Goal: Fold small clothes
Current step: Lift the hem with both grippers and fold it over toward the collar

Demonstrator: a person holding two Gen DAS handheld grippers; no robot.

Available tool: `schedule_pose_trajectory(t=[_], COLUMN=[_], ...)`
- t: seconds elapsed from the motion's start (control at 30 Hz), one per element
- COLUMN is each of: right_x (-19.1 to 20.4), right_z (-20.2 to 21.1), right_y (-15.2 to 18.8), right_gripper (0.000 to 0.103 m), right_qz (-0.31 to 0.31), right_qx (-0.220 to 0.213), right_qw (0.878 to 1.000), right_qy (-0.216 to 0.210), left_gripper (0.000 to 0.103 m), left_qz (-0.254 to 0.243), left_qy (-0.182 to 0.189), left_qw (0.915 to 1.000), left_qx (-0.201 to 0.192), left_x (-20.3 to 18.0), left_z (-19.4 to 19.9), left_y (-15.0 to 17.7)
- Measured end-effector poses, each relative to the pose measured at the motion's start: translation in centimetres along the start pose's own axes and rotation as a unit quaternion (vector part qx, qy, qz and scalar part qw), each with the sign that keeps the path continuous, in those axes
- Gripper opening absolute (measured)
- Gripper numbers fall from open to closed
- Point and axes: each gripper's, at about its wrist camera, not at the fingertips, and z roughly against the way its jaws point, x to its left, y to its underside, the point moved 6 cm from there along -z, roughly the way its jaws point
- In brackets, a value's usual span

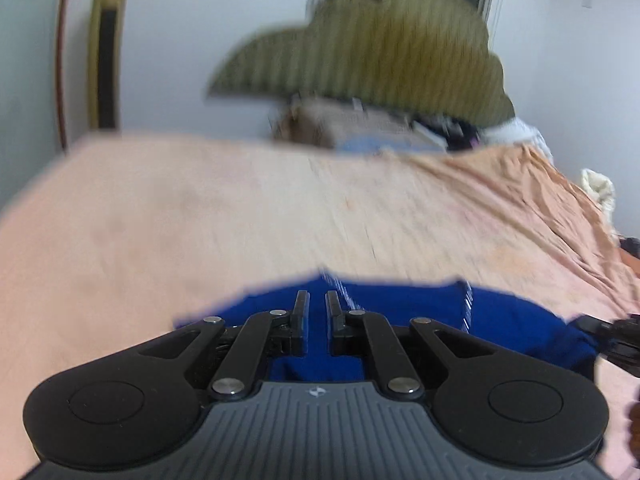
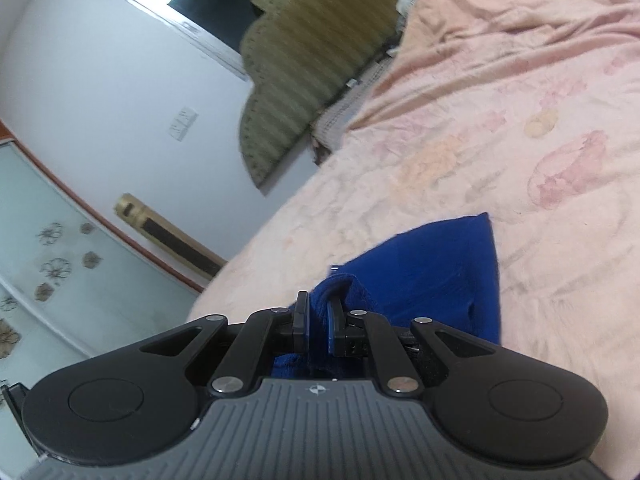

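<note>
Lying on the pink bed (image 2: 460, 128), the blue garment (image 2: 440, 268) is pinched at one bunched edge by the right gripper (image 2: 318, 314). The left gripper (image 1: 317, 312) is nearly closed over the cloth; grip unclear. Beyond stands an olive headboard (image 1: 380, 44).

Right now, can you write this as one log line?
left gripper: shut on cloth | right gripper: shut on cloth | bed: under cloth

Blue garment (image 2: 440, 272) — pink floral bedsheet (image 2: 520, 128)
</note>
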Motion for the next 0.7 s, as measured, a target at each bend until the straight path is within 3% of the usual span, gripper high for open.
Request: schedule_pose_trajectory(t=[0.1, 0.17, 0.23, 0.27, 0.3, 0.37, 0.4, 0.53, 0.57, 0.6, 0.67, 0.7], right_x=[-0.7, -1.2, -1.8, -2.0, -2.2, -2.5, -2.5, -2.5, -2.5, -2.6, -2.9, -2.9], right_z=[-1.0, -1.3, -1.4, -1.4, -1.3, -1.4, -1.3, -1.2, -1.2, -1.3, -1.4, -1.5], right_y=[0.4, 0.8, 1.0, 1.2, 1.3, 1.5, 1.5, 1.7, 1.7, 1.7, 1.8, 1.9], right_gripper=[0.012, 0.013, 0.014, 0.015, 0.015, 0.016, 0.017, 0.018, 0.018, 0.018, 0.023, 0.033], right_qz=[0.010, 0.014, 0.012, 0.011, 0.010, 0.009, 0.009, 0.009, 0.009, 0.007, 0.003, 0.002], right_qx=[0.015, 0.024, 0.031, 0.034, 0.035, 0.038, 0.038, 0.038, 0.038, 0.038, 0.044, 0.048], right_qw=[1.000, 0.999, 0.999, 0.999, 0.999, 0.999, 0.999, 0.999, 0.999, 0.999, 0.998, 0.998], right_qy=[0.013, 0.020, 0.024, 0.025, 0.026, 0.028, 0.029, 0.032, 0.035, 0.037, 0.037, 0.039], left_gripper=[0.009, 0.010, 0.019, 0.034, 0.057, 0.077, 0.077, 0.075, 0.069, 0.040, 0.015, 0.008], left_qz=[0.015, 0.015, 0.020, 0.023, 0.023, 0.021, 0.020, 0.043, 0.048, 0.052, 0.062, 0.068], left_qy=[0.029, 0.047, 0.068, 0.077, 0.082, 0.071, 0.063, 0.074, 0.080, 0.084, 0.083, 0.081], left_qw=[0.9979, 0.9962, 0.9938, 0.9927, 0.9921, 0.9941, 0.9951, 0.9914, 0.9901, 0.9893, 0.9864, 0.9861], left_qx=[0.055, 0.072, 0.085, 0.090, 0.092, 0.079, 0.073, 0.099, 0.105, 0.108, 0.128, 0.128], left_x=[0.8, 0.8, 0.7, 0.6, 0.4, 0.1, 0.0, -0.3, -0.4, -0.5, -0.6, -0.5], left_z=[-0.5, -0.1, 0.3, 0.3, 0.1, -0.2, -0.3, -2.5, -3.0, -3.3, -4.1, -4.2], left_y=[2.3, 3.4, 4.3, 4.6, 4.9, 5.1, 5.1, 5.7, 6.0, 6.3, 7.0, 7.2])
